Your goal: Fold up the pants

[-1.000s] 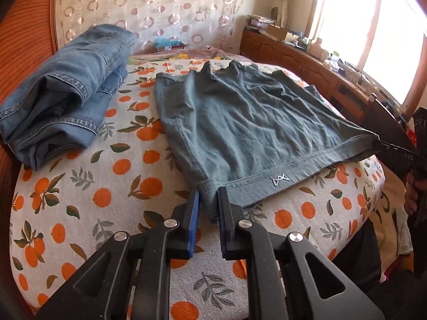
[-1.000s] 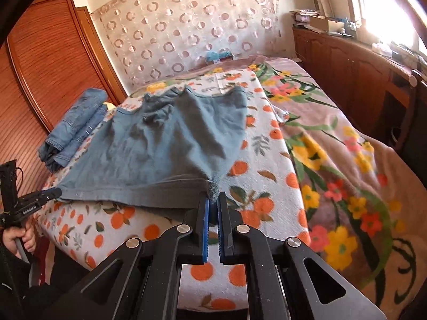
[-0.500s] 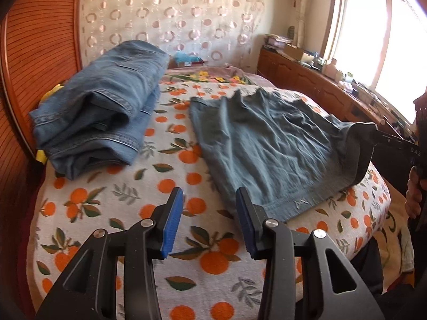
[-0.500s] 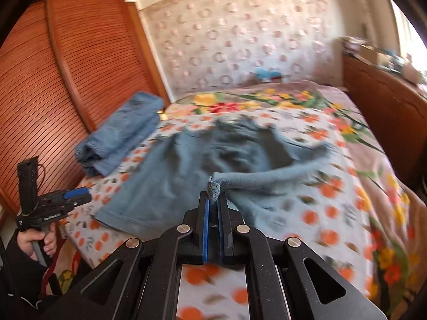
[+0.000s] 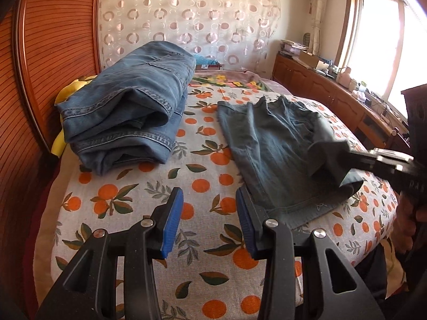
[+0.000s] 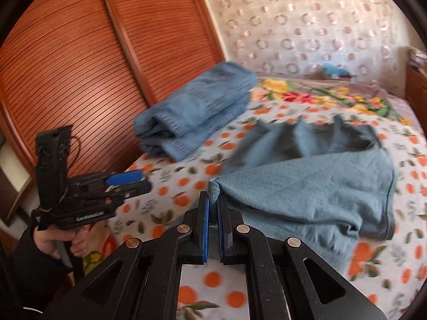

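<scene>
Grey-blue pants (image 5: 272, 149) lie on the orange-print bedspread (image 5: 128, 202), partly folded over themselves. My right gripper (image 6: 212, 202) is shut on one hem corner of the pants (image 6: 307, 194) and holds it lifted over the lower layer. In the left wrist view the right gripper (image 5: 349, 156) comes in from the right with cloth draped from it. My left gripper (image 5: 209, 213) is open with nothing between its blue pads (image 5: 170, 221), just left of the pants' near hem corner. The right wrist view shows the left gripper (image 6: 145, 181) held in a hand (image 6: 61, 240).
A folded stack of blue jeans (image 5: 128, 114) sits at the bed's left, against a slatted wooden wardrobe (image 6: 80, 66), with a yellow item (image 5: 72, 90) under it. Wooden cabinets (image 5: 320, 80) run below the window. A floral blanket (image 6: 320, 93) covers the far part of the bed.
My left gripper let go of the near hem corner, opened and drew back to the left. My right gripper carried its corner leftward across the pants, folding them over.
</scene>
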The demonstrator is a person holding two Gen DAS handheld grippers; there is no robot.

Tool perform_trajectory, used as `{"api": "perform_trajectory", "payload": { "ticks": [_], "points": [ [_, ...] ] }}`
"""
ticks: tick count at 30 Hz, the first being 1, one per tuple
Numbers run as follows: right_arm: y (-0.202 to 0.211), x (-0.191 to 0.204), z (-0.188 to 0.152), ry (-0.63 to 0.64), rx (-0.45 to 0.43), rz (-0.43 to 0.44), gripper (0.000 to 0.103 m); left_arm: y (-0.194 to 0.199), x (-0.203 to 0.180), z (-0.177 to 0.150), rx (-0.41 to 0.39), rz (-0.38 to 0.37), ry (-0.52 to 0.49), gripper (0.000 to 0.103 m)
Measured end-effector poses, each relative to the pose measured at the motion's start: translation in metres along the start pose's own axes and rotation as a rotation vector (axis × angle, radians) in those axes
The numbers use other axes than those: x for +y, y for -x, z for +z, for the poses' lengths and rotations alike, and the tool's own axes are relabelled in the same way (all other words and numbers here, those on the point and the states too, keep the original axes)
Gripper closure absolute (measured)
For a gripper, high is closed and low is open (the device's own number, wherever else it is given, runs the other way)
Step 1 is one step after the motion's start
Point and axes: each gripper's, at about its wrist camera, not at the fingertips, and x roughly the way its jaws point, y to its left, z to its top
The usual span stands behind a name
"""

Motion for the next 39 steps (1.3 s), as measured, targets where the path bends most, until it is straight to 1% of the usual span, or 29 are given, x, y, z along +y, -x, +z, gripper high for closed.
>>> {"api": "perform_trajectory", "payload": {
  "ticks": [4,7,10,12,14,15,21,24,31,33,39],
  "points": [
    [-0.025,-0.001,-0.009,0.01,0.055,-0.007,0.098,-0.002,0.001,-0.002,0.005,0.001,0.007,0.061],
    [-0.035,-0.007,-0.013,-0.003,0.083,-0.021,0.095,-0.005,0.0,-0.004,0.011,-0.003,0.01,0.061],
    [-0.044,-0.01,-0.014,-0.007,0.095,-0.029,0.089,-0.007,-0.004,-0.005,0.016,-0.012,0.005,0.061],
    [-0.044,-0.012,-0.016,-0.003,0.1,-0.027,0.079,-0.008,-0.008,-0.006,0.016,-0.02,0.0,0.061],
    [-0.04,-0.012,-0.021,0.004,0.107,-0.035,0.073,-0.009,-0.014,-0.005,0.017,-0.029,-0.009,0.061],
    [-0.039,-0.014,-0.022,0.005,0.106,-0.042,0.073,-0.008,-0.016,-0.004,0.017,-0.032,-0.012,0.061],
    [-0.008,-0.013,-0.032,-0.023,0.064,-0.079,0.071,-0.008,-0.033,0.002,0.008,-0.061,-0.042,0.061],
    [0.004,-0.027,-0.034,-0.044,0.034,-0.137,0.07,-0.007,-0.04,0.007,-0.001,-0.076,-0.055,0.061],
    [0.028,-0.064,-0.038,-0.105,0.0,-0.24,0.069,-0.004,-0.063,0.016,-0.024,-0.118,-0.091,0.061],
    [0.034,-0.069,-0.039,-0.106,-0.003,-0.269,0.069,-0.004,-0.068,0.017,-0.026,-0.127,-0.099,0.061],
    [0.03,-0.088,-0.036,-0.101,0.025,-0.34,0.068,-0.01,-0.081,0.016,-0.008,-0.147,-0.12,0.061]
  ]
}}
